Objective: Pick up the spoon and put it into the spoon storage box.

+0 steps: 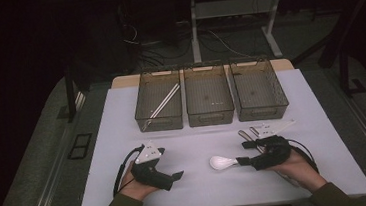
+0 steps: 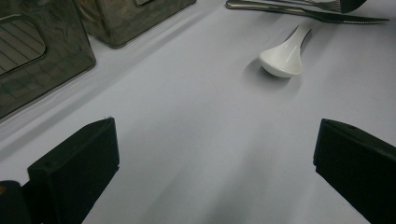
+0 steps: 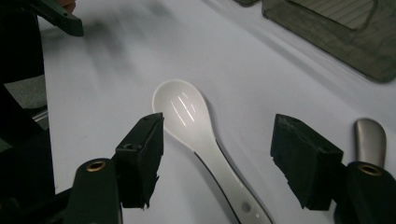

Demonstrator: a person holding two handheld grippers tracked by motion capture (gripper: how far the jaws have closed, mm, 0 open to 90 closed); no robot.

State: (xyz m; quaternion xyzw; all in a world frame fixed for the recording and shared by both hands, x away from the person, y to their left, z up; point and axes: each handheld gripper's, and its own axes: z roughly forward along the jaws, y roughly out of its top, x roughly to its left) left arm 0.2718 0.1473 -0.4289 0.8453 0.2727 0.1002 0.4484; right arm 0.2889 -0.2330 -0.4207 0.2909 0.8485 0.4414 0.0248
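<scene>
A white ceramic spoon (image 1: pixel 221 162) lies on the white table cover (image 1: pixel 204 191), bowl toward the left. My right gripper (image 1: pixel 245 153) is low over its handle. In the right gripper view the spoon (image 3: pixel 187 112) runs between the two black jaws, which stand apart on either side of the handle without touching it, so the right gripper (image 3: pixel 219 144) is open. My left gripper (image 1: pixel 177 175) rests at the front left, pointing right toward the spoon. In the left gripper view the jaws of the left gripper (image 2: pixel 215 154) are spread wide over bare cover, with the spoon (image 2: pixel 285 53) farther off.
Three dark see-through bins stand in a row at the back: the left bin (image 1: pixel 145 93) holds pale sticks (image 1: pixel 163 102), the middle bin (image 1: pixel 210 115) and right bin (image 1: pixel 260 111) look bare. Metal cutlery (image 1: pixel 248 135) lies just behind the right gripper. The cover's front edge is near both hands.
</scene>
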